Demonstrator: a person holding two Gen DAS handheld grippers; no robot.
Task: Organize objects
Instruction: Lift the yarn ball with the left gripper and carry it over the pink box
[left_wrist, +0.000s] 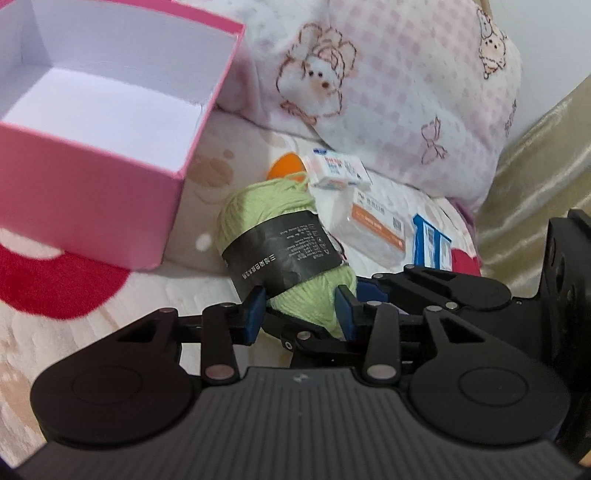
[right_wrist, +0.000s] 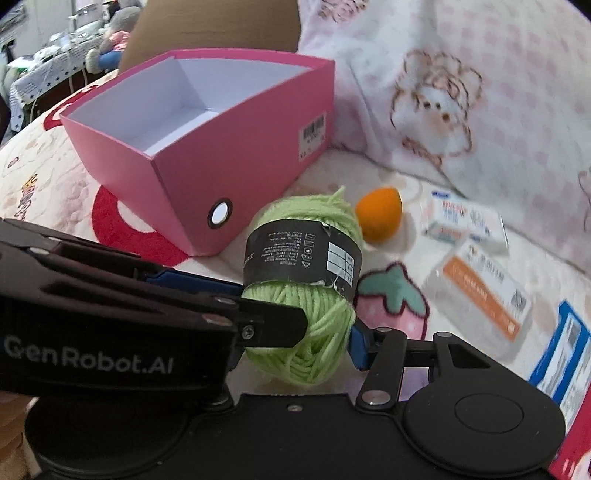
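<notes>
A green yarn ball (left_wrist: 280, 236) with a black paper band lies on the bed; it also shows in the right wrist view (right_wrist: 306, 280). Both grippers hold its near end. My left gripper (left_wrist: 301, 310) is shut on it with blue pads on either side. My right gripper (right_wrist: 325, 328) is shut on the same end, and the left gripper's body crosses in front of its left finger. An open, empty pink box (left_wrist: 110, 184) with a white inside stands to the left of the yarn; it also shows in the right wrist view (right_wrist: 229, 147).
An orange ball (right_wrist: 378, 214) lies behind the yarn. A white packet (right_wrist: 465, 221), an orange-labelled pack (right_wrist: 480, 295) and a blue-edged card (right_wrist: 565, 354) lie to the right. A pink checked pillow (right_wrist: 461, 92) stands behind. The patterned blanket (right_wrist: 48, 177) covers the bed.
</notes>
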